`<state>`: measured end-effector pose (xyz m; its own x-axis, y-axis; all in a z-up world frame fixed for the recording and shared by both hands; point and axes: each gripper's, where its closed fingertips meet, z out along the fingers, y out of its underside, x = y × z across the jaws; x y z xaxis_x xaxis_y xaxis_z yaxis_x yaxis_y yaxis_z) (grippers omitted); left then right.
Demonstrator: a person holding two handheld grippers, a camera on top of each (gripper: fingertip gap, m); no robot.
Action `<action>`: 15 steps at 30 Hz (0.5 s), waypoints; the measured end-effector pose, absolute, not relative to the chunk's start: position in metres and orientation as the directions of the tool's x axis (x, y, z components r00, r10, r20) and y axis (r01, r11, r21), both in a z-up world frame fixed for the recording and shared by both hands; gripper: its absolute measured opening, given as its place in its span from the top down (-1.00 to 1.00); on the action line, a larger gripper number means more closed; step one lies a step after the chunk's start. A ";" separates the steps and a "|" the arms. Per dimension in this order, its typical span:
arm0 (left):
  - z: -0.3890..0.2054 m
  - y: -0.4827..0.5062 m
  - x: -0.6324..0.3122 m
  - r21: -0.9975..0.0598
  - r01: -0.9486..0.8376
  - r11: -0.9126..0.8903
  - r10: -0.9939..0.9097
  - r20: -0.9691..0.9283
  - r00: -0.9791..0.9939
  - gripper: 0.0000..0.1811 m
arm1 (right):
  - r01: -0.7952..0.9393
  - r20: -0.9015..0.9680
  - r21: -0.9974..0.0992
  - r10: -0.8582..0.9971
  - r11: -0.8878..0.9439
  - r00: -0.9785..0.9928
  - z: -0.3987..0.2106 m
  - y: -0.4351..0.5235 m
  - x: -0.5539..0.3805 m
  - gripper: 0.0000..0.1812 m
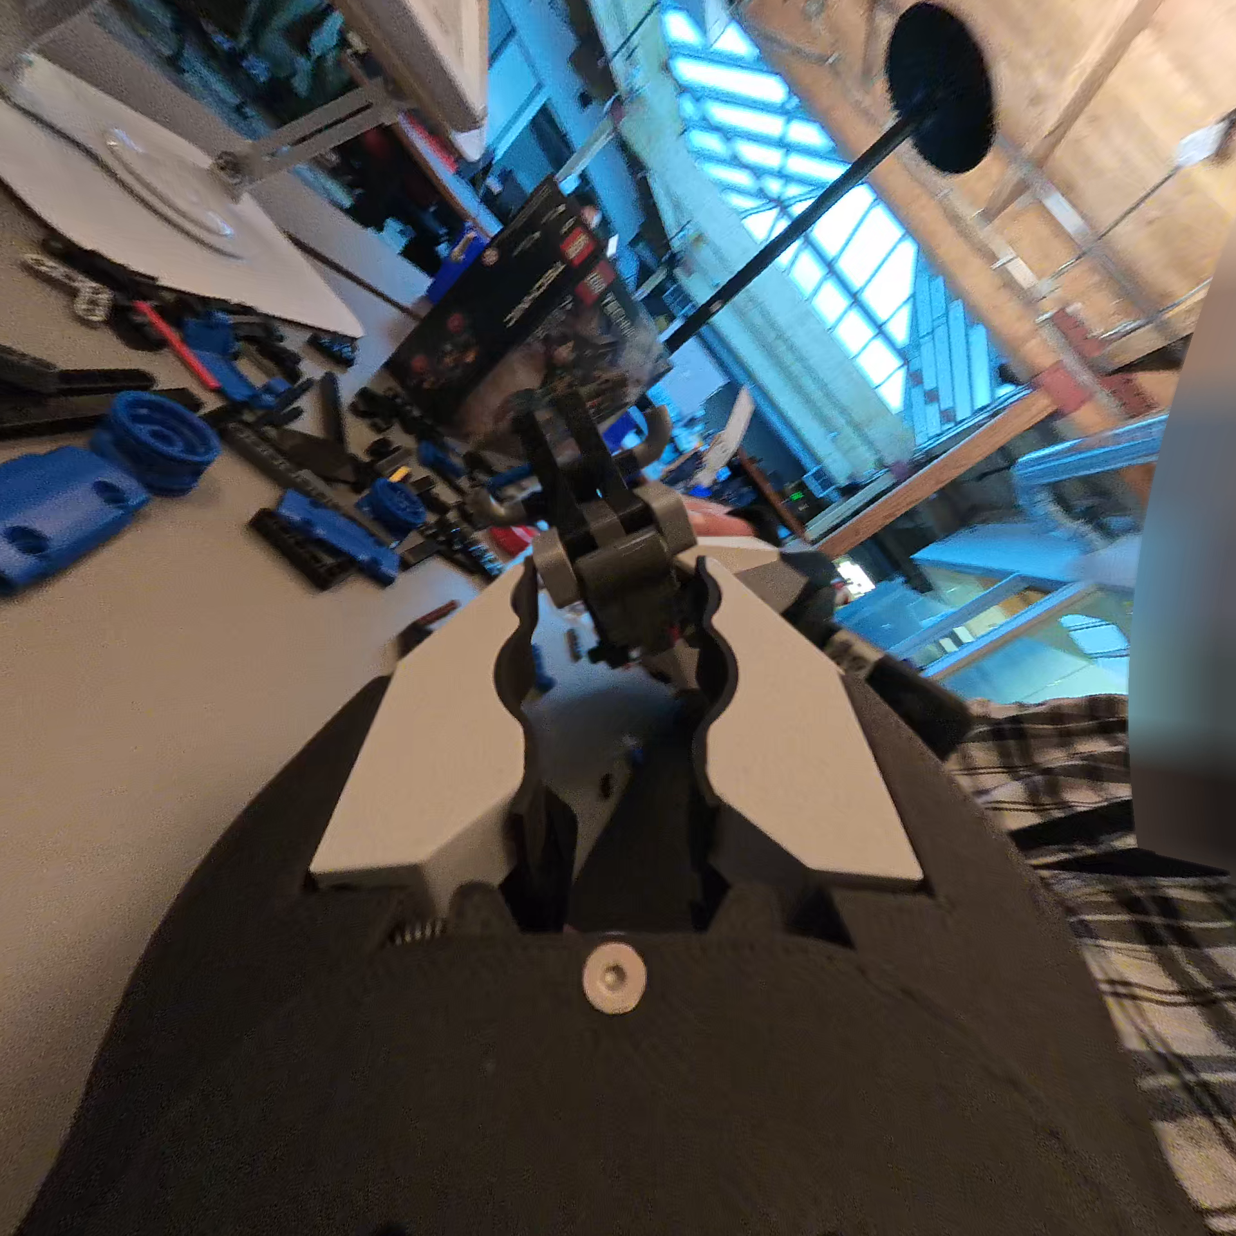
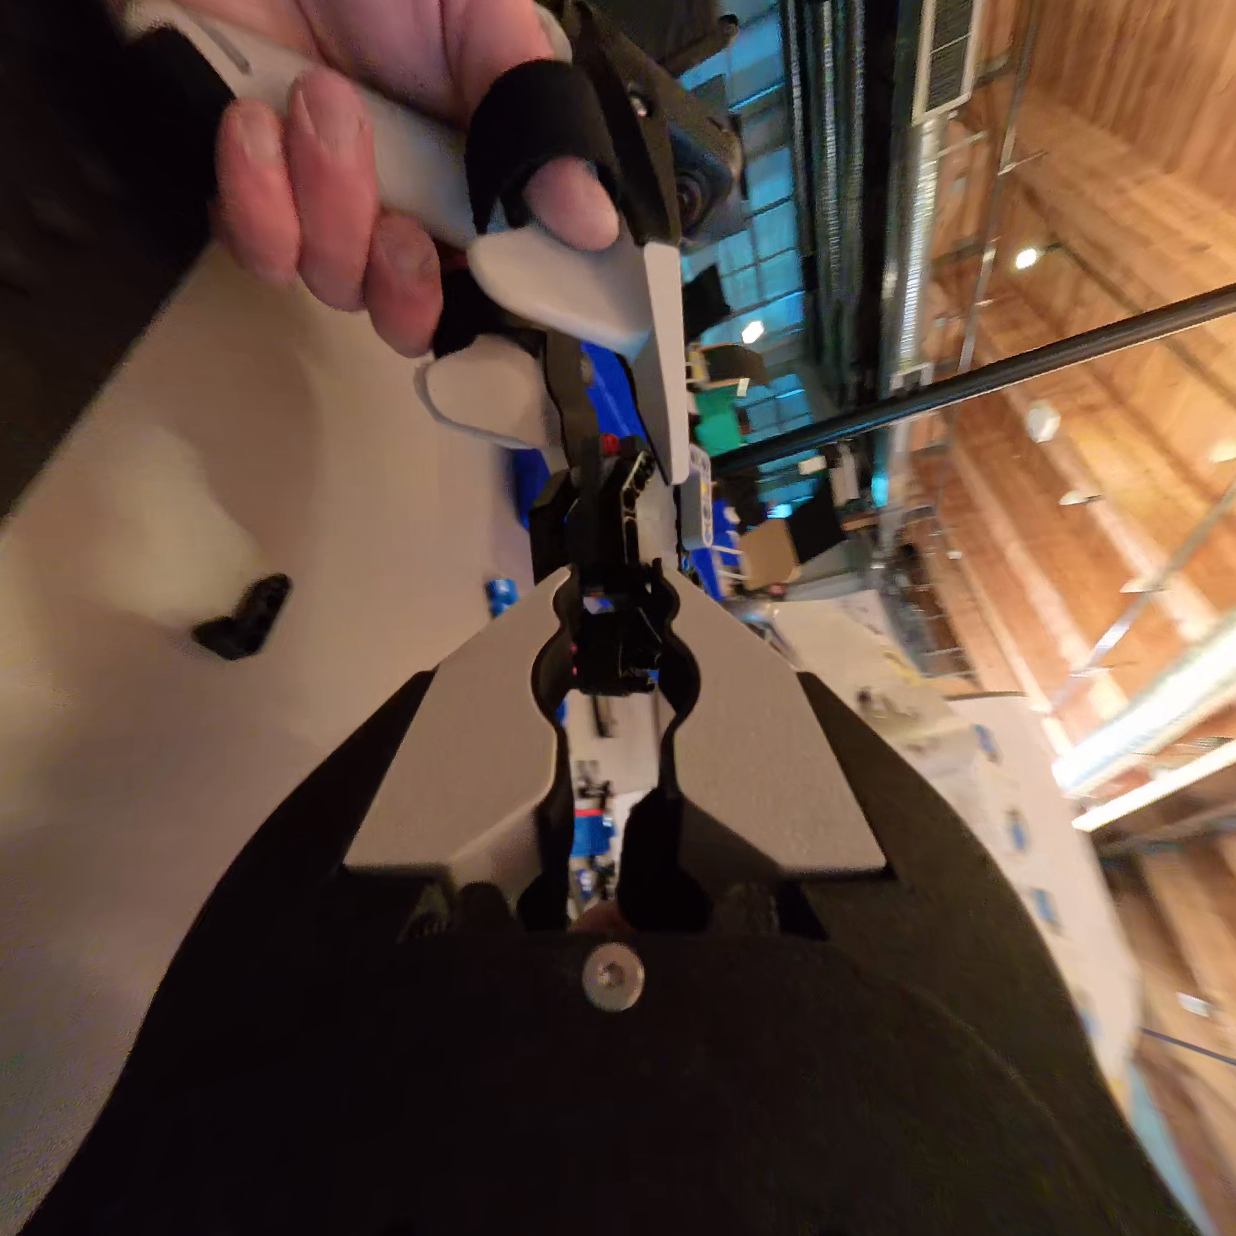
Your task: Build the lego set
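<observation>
In the left wrist view, the left gripper [image 1: 619, 595] has its fingers clamped on a black-and-grey lego assembly [image 1: 602, 528], raised off the counter [image 1: 134, 702], its long axis pointing away past the fingertips toward the box [image 1: 535, 321]. In the right wrist view, the right gripper [image 2: 615, 602] has its fingers closed on the same assembly's black end, long axis running on toward the left gripper and the hand [image 2: 348, 167] holding it.

Lego assembly [image 1: 605, 535]: black beams with dark grey connector pieces, small red and blue pins showing; held off the table, tilted, gripped from both ends [image 2: 612, 642]. Loose parts on the table: blue wheel hub [image 1: 157, 438], blue panel [image 1: 57, 508], black beams [image 1: 301, 461], lone black angled piece [image 2: 244, 619].
</observation>
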<state>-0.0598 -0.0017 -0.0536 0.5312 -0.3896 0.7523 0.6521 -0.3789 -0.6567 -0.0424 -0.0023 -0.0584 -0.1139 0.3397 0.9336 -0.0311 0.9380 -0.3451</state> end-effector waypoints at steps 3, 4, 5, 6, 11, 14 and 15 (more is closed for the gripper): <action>-0.055 -0.004 -0.072 -0.728 0.591 -0.346 -0.344 0.685 0.642 0.25 | -0.032 0.877 -0.445 0.428 0.895 -0.218 -0.067 -0.008 -0.043 0.80; -0.054 -0.006 -0.076 -0.778 0.539 -0.323 -0.333 0.626 0.705 0.23 | -0.025 0.834 -0.506 0.481 0.862 -0.271 -0.072 -0.010 -0.044 0.81; -0.054 -0.008 -0.081 -0.843 0.446 -0.300 -0.308 0.529 0.791 0.19 | -0.013 0.788 -0.559 0.526 0.829 -0.320 -0.076 -0.011 -0.044 0.80; -0.056 -0.010 -0.086 -0.904 0.322 -0.281 -0.278 0.398 0.874 0.14 | 0.000 0.750 -0.599 0.561 0.801 -0.351 -0.079 -0.010 -0.044 0.80; -0.074 -0.019 -0.070 -0.819 -0.487 -0.302 -0.316 -0.396 0.862 -0.03 | 0.052 0.511 -0.791 0.705 0.610 -0.492 -0.079 -0.011 -0.039 0.81; -0.089 -0.012 -0.061 -0.548 -0.779 -0.305 -0.367 -0.687 0.627 0.21 | 0.087 0.398 -0.844 0.726 0.530 -0.561 -0.080 -0.013 -0.035 0.81; -0.089 -0.009 -0.056 -0.522 -0.806 -0.280 -0.369 -0.716 0.592 0.39 | 0.099 0.369 -0.851 0.722 0.516 -0.585 -0.082 -0.015 -0.033 0.81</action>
